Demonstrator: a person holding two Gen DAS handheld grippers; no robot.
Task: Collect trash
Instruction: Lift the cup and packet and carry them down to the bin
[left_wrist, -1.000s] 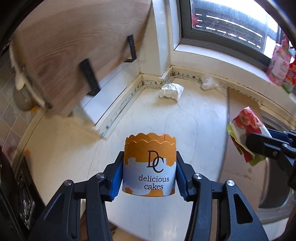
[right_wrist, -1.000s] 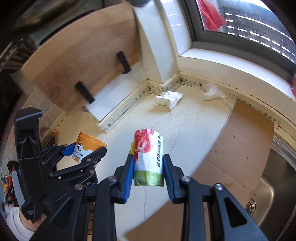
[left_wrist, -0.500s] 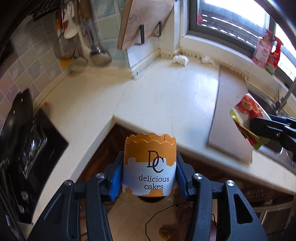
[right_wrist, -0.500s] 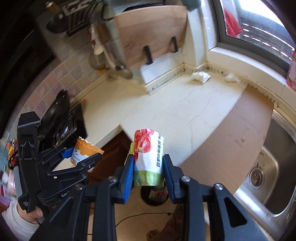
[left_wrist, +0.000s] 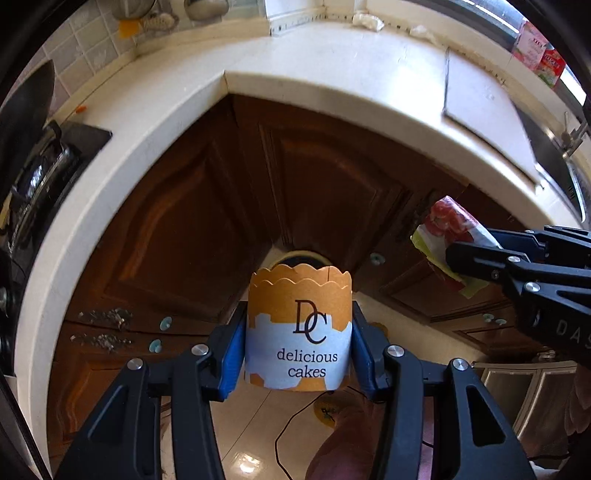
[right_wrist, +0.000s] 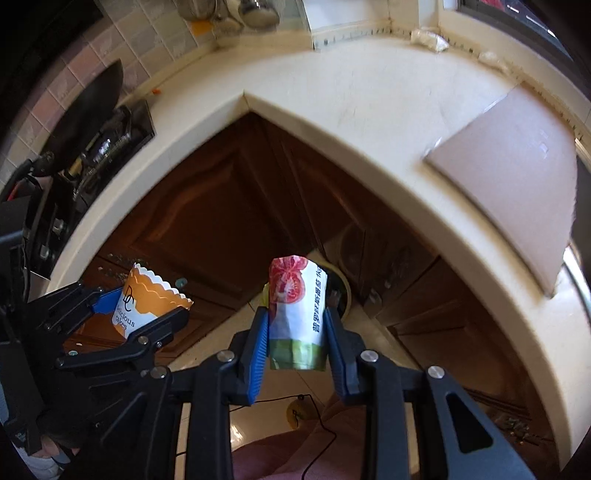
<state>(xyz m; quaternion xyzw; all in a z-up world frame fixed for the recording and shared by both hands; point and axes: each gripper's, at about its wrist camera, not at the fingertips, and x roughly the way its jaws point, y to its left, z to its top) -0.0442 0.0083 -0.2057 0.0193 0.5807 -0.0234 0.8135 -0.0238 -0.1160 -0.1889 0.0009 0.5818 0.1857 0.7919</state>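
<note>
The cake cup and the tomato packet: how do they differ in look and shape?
The cake cup is orange and white with a scalloped rim; the tomato packet is white, red and green. The cup is stiff and round; the packet is soft, folded. Each is clamped in one gripper, left and right.

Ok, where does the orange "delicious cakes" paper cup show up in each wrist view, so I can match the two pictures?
Left wrist view: the paper cup sits low in the centre, clamped in the left claw.
Right wrist view: the same cup is at the lower left, tilted, in that claw seen from the side.
Shared landmark: the inner corner of the white countertop, above the brown cabinet doors.
</note>
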